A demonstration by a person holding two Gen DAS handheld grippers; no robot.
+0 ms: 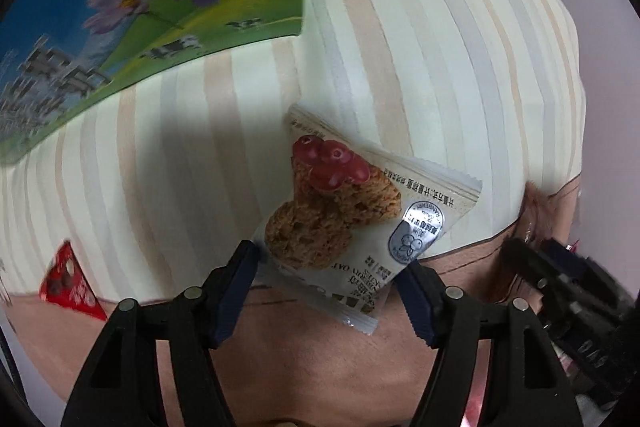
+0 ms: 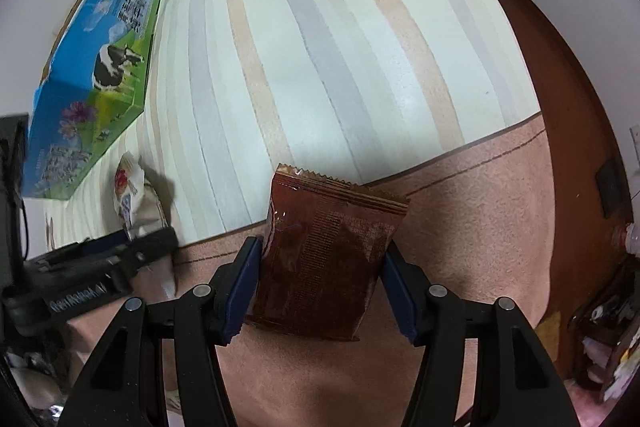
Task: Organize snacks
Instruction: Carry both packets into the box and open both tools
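Note:
In the left wrist view, a white oat-cookie packet (image 1: 348, 203) printed with cookies and red berries hangs above the striped cloth (image 1: 420, 47) and casts a shadow on it. My left gripper (image 1: 328, 267) is shut on the packet's lower end, a blue pad pressing on each side. The right wrist view shows a glossy brown snack packet (image 2: 324, 259) standing upright between the pads of my right gripper (image 2: 320, 259), which is shut on it. That view also shows the white packet (image 2: 128, 187) at the left, above the left gripper's black body (image 2: 100, 263).
A blue carton with cows and flowers (image 1: 120, 7) (image 2: 92, 67) stands on the striped cloth (image 2: 320, 27) at the far left. A red snack packet (image 1: 68, 283) lies at the cloth's near edge. A dark wooden rim (image 2: 572, 115) and clutter lie to the right.

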